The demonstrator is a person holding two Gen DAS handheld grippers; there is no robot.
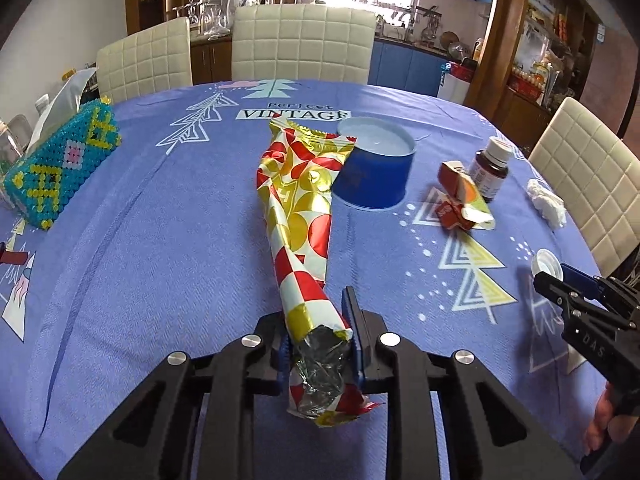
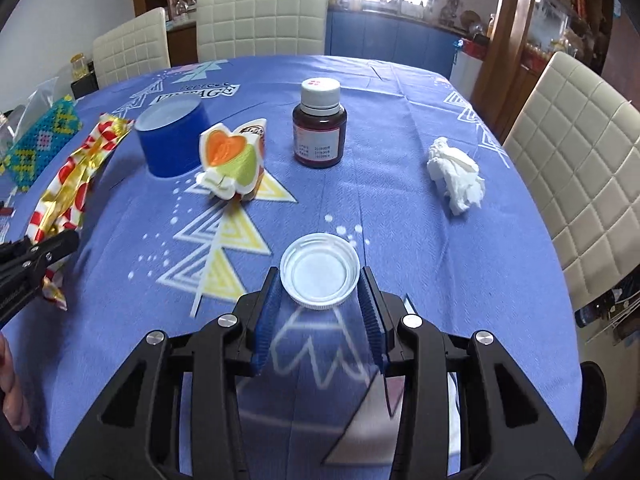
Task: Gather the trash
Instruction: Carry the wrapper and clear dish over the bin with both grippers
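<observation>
Tablecloth [image 2: 400,184]: matt woven cloth, fine ribbed weave. On it, glossy crinkled foil wrapper [image 1: 296,216], silvery inside; smooth white plastic lid [image 2: 319,274] with ribbed rim; soft crumpled paper tissue [image 2: 456,176]; shiny brown bottle [image 2: 319,136], paper label; glossy printed carton [image 2: 234,160]; beaded plastic box [image 1: 60,164]

Bare table [image 2: 400,128] lies open between the brown bottle [image 2: 319,126] and the crumpled tissue [image 2: 456,176]. Leftward the way is crowded: the blue cup [image 2: 172,140] and a crushed carton [image 2: 232,160] stand close, perhaps touching, with the long wrapper [image 1: 296,208] leaning against the cup.
</observation>
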